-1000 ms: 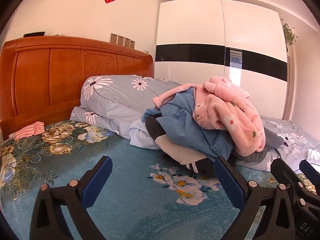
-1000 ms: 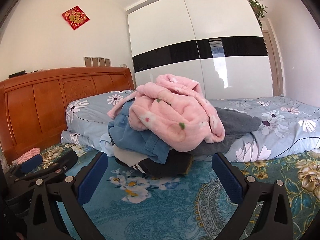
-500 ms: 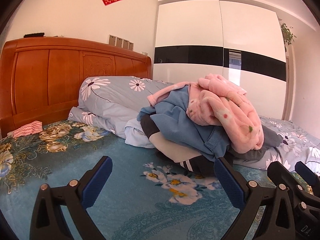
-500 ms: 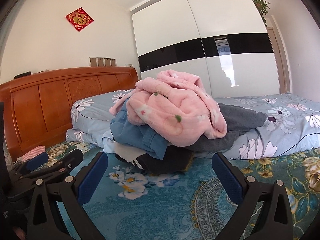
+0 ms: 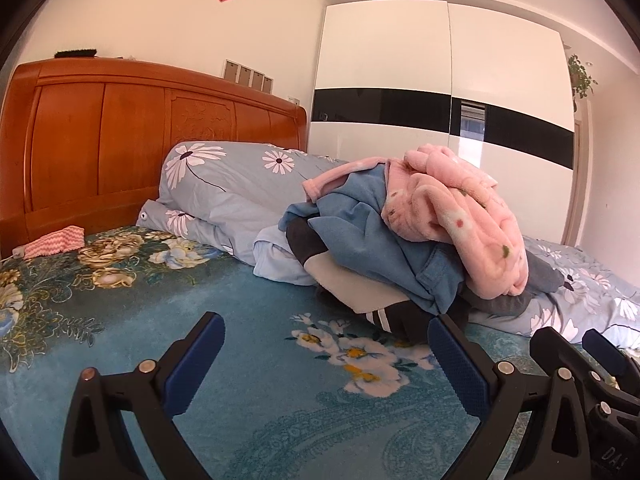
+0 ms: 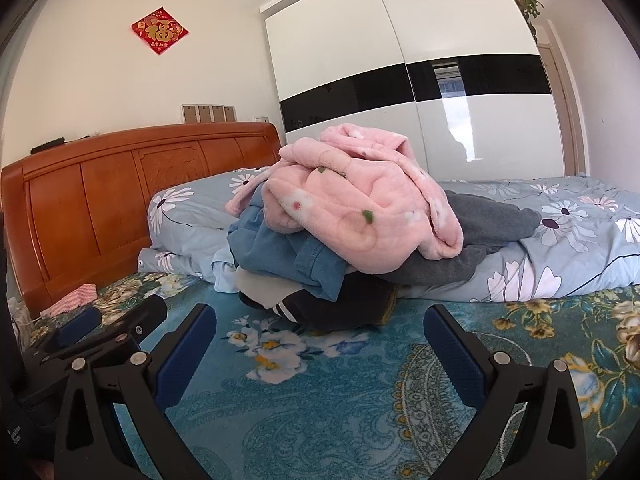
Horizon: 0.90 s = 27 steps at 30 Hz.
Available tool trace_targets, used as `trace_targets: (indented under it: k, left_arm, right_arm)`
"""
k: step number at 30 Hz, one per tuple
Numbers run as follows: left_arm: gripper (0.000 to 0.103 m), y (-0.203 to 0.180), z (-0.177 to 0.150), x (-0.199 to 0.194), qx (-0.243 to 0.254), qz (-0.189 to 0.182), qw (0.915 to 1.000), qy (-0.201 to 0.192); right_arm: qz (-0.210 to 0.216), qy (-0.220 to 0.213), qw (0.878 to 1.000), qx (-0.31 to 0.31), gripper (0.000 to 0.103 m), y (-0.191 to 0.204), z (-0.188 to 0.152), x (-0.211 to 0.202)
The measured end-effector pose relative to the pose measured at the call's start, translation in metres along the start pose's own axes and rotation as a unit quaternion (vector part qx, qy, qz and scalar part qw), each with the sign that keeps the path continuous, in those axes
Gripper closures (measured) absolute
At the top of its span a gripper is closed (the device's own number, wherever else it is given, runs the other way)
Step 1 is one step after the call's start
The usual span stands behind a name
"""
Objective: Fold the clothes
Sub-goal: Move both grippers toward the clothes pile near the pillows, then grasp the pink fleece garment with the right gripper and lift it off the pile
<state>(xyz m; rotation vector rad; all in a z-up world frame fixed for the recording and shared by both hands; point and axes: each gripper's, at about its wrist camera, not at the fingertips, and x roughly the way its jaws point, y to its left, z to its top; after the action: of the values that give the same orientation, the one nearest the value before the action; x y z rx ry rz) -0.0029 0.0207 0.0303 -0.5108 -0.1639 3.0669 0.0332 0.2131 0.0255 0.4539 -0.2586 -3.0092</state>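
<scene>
Both sets of jaws stand wide and hold nothing: the left gripper and the right gripper hover side by side over the bed, short of the pile. The pile lies on the bed against the quilt, heaped and unsorted. The pink fleece is on top, a blue garment beneath it, with grey, cream and dark items lower down. By this evidence, no garment is folded and none is spread out; the whole task remains. The number of garments cannot be determined, since the lower layers are mostly covered. The rear of the pile is hidden.
</scene>
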Motion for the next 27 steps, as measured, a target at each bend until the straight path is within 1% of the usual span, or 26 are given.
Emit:
trace_targets:
  k: [4,7,9,10,13,15,17,18,21,22,23,24,25,26,27]
  left_arm:
    - [0.0,0.017,0.002,0.0,-0.002,-0.001,0.9999,0.016]
    - [0.0,0.033,0.007,-0.001,0.005,0.014,0.9998,0.015]
    - [0.0,0.044,0.009,0.001,0.005,0.026,0.9994,0.024]
    - [0.0,0.049,0.01,0.002,0.005,0.031,0.9991,0.028]
    - [0.0,0.064,0.008,0.006,-0.01,0.029,0.9984,0.048]
    - [0.0,0.07,0.006,0.008,-0.018,0.028,0.9978,0.058]
    - [0.0,0.072,0.005,0.007,-0.018,0.034,0.9975,0.06]
    - [0.0,0.074,0.005,0.006,-0.018,0.037,0.9973,0.061]
    - [0.0,0.079,0.008,0.002,-0.015,0.043,0.997,0.063]
    - [0.0,0.081,0.01,0.001,-0.015,0.046,0.9969,0.062]
    - [0.0,0.084,0.011,-0.001,-0.015,0.047,0.9968,0.064]
    - [0.0,0.087,0.013,-0.003,-0.014,0.048,0.9966,0.065]
    - [0.0,0.089,0.014,-0.005,-0.014,0.049,0.9965,0.066]
    - [0.0,0.093,0.016,-0.009,-0.013,0.05,0.9965,0.065]
    - [0.0,0.097,0.018,-0.012,-0.012,0.052,0.9965,0.064]
  right_arm:
    - [-0.016,0.021,0.999,-0.028,0.0,0.009,-0.005,0.009]
    - [-0.034,0.03,0.998,-0.052,0.0,0.014,-0.002,0.019]
    - [-0.05,0.032,0.996,-0.065,0.0,0.016,0.007,0.028]
    - [-0.057,0.031,0.995,-0.07,0.0,0.016,0.016,0.037]
    - [-0.077,0.031,0.993,-0.089,0.0,0.02,0.045,0.065]
    - [-0.089,0.029,0.989,-0.114,0.0,0.03,0.067,0.088]
    - [-0.102,0.024,0.984,-0.144,0.0,0.043,0.082,0.109]
    - [-0.11,0.028,0.981,-0.16,0.0,0.05,0.09,0.124]
    - [-0.117,0.067,0.977,-0.163,0.003,0.059,0.099,0.163]
    - [-0.122,0.08,0.975,-0.166,0.009,0.061,0.1,0.175]
    - [-0.122,0.094,0.974,-0.164,0.022,0.059,0.099,0.183]
    - [-0.123,0.109,0.973,-0.162,0.029,0.057,0.097,0.192]
    - [-0.123,0.124,0.972,-0.16,0.043,0.055,0.096,0.2]
    - [-0.12,0.133,0.973,-0.148,0.051,0.051,0.096,0.204]
    - [-0.116,0.141,0.974,-0.136,0.055,0.047,0.097,0.207]
